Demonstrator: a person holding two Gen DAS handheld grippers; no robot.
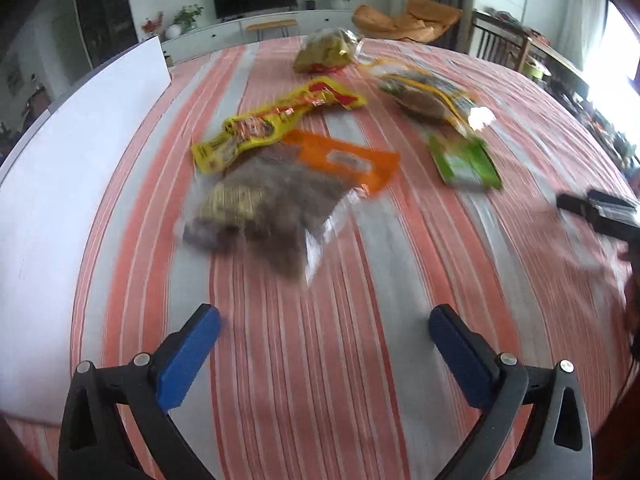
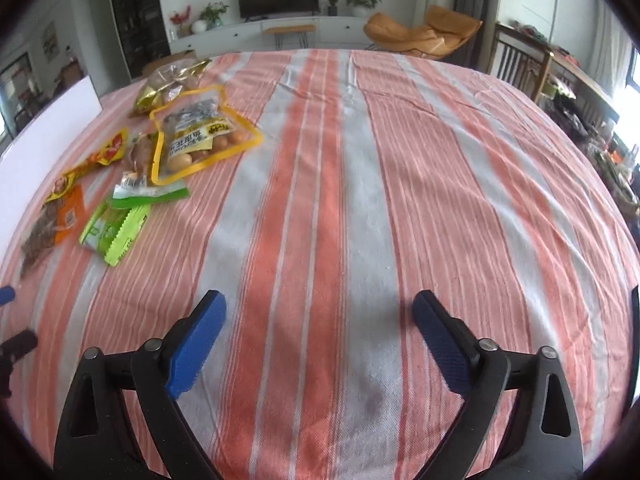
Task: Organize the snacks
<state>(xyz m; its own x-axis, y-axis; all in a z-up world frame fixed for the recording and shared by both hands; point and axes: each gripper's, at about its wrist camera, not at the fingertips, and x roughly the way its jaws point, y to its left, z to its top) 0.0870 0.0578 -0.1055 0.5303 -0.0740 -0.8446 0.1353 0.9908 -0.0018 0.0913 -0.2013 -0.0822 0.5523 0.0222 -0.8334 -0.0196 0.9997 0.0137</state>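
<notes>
1. Our left hand-held gripper [image 1: 324,322] is spread wide, its blue pads [image 1: 188,360] holding and touching nothing; it hangs low over the striped cloth [image 1: 360,280] on the counter, aimed at the snacks.
2. Our right hand-held gripper [image 2: 319,308] is likewise spread wide and empty, level above a bare stretch of the cloth, with the snacks well off to its left.
3. Nearest our left hand-held gripper lies a clear bag of brown bits with an orange header [image 1: 280,188], blurred in that view.
4. Touching its far side is a long yellow-and-red packet [image 1: 276,120], lying aslant.
5. Toward the right edge of the group sit a green packet [image 1: 464,160] and, just beyond it, a yellow-rimmed clear bag of round brown snacks [image 1: 424,92].
6. Farthest, near the counter's far edge, is a gold bag [image 1: 328,50].
7. A white board [image 1: 80,140] stands along the counter's left edge.
8. The right hand-held gripper's dark tip shows at the right rim of the left view.
</notes>
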